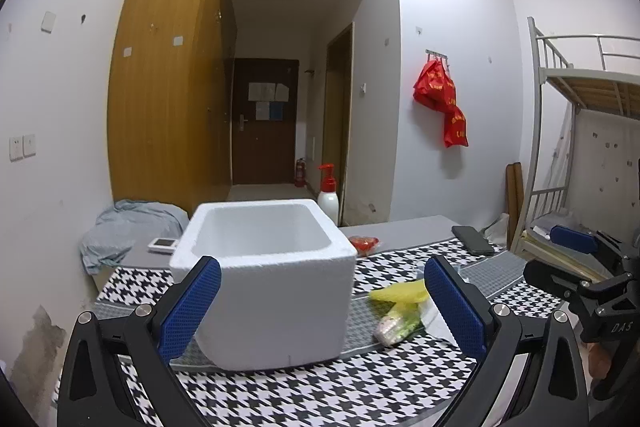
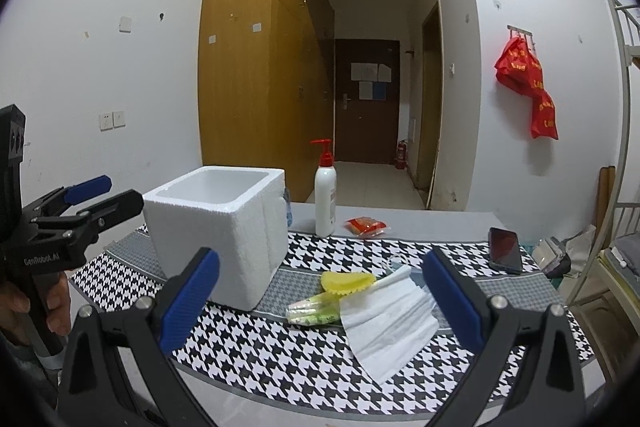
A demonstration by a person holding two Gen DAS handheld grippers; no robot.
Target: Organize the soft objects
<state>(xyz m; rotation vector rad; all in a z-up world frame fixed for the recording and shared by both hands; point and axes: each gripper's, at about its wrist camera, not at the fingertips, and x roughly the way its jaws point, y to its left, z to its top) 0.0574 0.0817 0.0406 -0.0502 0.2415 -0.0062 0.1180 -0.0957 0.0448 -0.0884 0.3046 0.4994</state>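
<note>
While both tools hover above the houndstooth tablecloth, neither one touches or holds anything. The left gripper has its blue-padded fingers spread wide, framing the white foam box from the near side, with the left pad in front of the box's near corner — no contact can be seen. The right gripper is just as wide apart, its fingers bracketing the small heap of soft things on the cloth: a white pleated face mask, a yellow crinkle-edged piece lying partly over its upper edge, and a clear packet with green print just left of the mask. That heap sits just to the right of the foam box, whose cavity shows only bare white walls from these angles. Behind the box stands a white pump bottle with a red top, and beside that a red snack packet lies on the grey strip of table. A dark phone rests face up near the table's far right edge — well apart from the heap.
</note>
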